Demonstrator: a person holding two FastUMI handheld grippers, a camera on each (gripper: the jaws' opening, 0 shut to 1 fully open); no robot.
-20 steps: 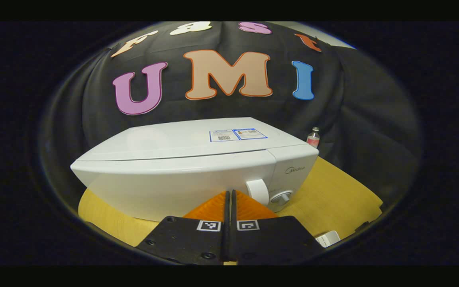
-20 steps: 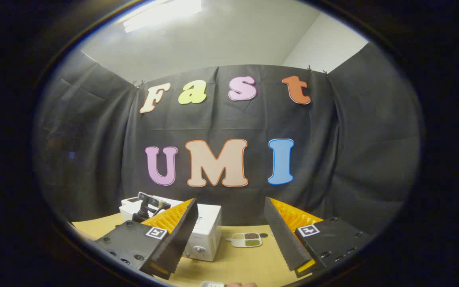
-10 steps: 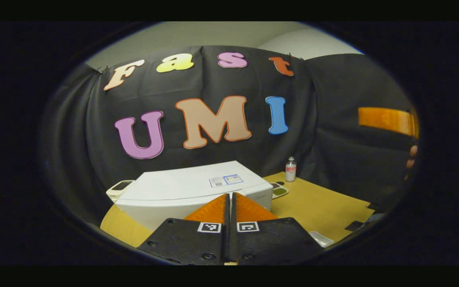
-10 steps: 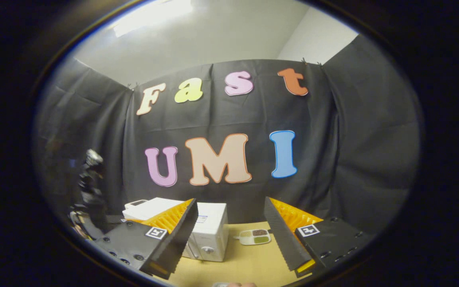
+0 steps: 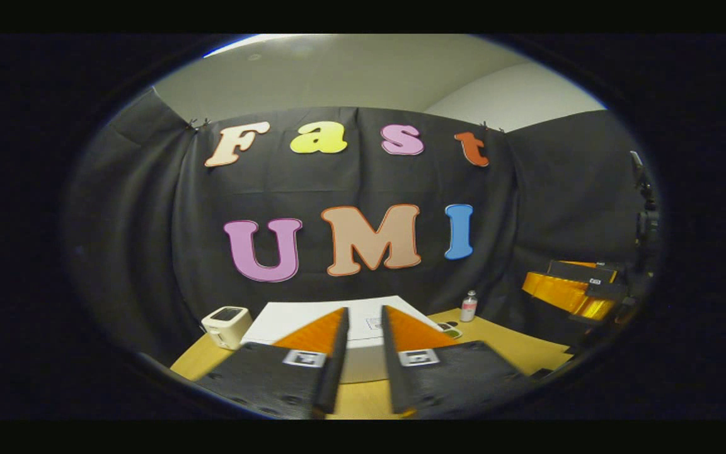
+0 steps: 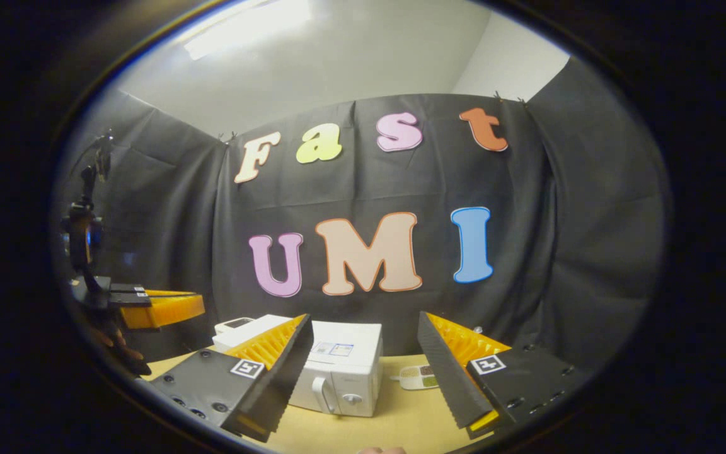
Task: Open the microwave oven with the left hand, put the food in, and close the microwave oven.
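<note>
Wooden worktop in the booth, white microwave oven standing shut on it.
I see my left hand-held gripper slightly spread, my right hand-held gripper spread wide, both holding nothing.

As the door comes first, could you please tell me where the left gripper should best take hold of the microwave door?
Probably the upright bar handle on the microwave's front, just left of the round knob. It stands vertically proud of the closed door, so come from the front with the left gripper level, one finger on each side, then pull outward. Its fingers are only slightly apart now, so open them wider first.
</note>
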